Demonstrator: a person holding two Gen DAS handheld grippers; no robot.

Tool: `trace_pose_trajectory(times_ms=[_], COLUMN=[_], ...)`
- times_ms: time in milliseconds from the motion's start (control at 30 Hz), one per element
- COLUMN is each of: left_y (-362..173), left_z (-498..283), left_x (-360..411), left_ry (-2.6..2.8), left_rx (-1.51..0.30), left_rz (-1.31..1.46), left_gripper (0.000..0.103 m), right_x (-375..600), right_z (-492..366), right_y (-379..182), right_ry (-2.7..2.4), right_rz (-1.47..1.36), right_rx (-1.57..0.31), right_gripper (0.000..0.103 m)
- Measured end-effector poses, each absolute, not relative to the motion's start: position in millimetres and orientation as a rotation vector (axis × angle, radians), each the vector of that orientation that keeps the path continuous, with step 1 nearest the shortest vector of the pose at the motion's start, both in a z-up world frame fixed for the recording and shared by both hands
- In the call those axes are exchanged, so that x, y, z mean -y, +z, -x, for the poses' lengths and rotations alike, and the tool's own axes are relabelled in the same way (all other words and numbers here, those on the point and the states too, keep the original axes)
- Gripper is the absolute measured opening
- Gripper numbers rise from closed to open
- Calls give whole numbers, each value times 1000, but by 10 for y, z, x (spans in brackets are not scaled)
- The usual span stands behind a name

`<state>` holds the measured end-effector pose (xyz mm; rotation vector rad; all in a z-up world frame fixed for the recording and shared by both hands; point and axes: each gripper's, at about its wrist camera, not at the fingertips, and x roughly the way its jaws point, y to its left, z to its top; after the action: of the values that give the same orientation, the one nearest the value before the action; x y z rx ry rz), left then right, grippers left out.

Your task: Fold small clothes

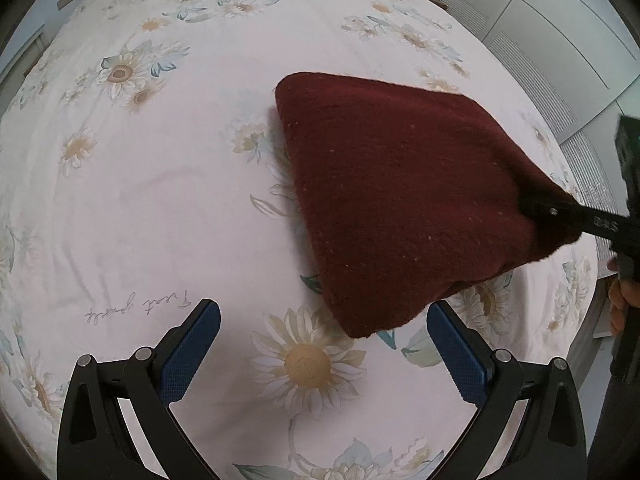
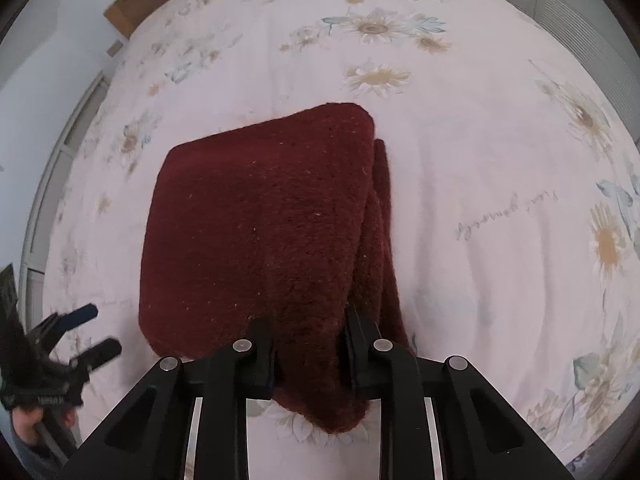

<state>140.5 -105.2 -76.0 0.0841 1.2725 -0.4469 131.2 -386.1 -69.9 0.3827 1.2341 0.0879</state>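
A dark red fuzzy garment (image 1: 400, 200), folded into a thick pad, lies on the flowered bedsheet (image 1: 160, 180). In the right wrist view my right gripper (image 2: 308, 332) is shut on the near edge of the red garment (image 2: 260, 232), and that corner hangs pinched between the black fingers (image 2: 262, 354). The same gripper (image 1: 540, 208) shows at the right edge of the left wrist view, clamped on the cloth's right corner. My left gripper (image 1: 324, 320) hovers open just short of the garment's near corner, with nothing between its blue pads (image 1: 192, 352). It also appears small at lower left (image 2: 96, 330) in the right wrist view.
The pale sheet with daisy prints spreads wide to the left and beyond the garment. A wooden headboard (image 2: 132, 8) sits at the far end. White panelled cabinet doors (image 1: 540, 40) stand to the right of the bed. A person's hand (image 1: 624, 296) holds the right gripper's handle.
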Motion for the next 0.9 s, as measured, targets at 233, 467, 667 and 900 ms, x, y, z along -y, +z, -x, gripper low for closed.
trace_pose_trajectory(times_ms=[233,467,667,900], left_y=[-793,-879,-808,-777], left_z=[-1387,-1395,-1565,-1919], left_x=[1079,1106,1166,1391], left_ry=[-455,-450,-432,-423], left_rx=[-1275,-1266,-1222,-1255], left_rz=[-93,-115,-118,-61], left_gripper=[102,102,102,102], right_x=[3927,3955,3963,3868], right_z=[-1094,-1163,-1294,-1636], right_y=[-1083,-952,-712,-640], right_ry=[37,-22,-11,59], right_rz=[-408,-343,-276,-237], right_rx=[-1254,-1214,-1174,-1163], right_gripper=[27,76,85,103])
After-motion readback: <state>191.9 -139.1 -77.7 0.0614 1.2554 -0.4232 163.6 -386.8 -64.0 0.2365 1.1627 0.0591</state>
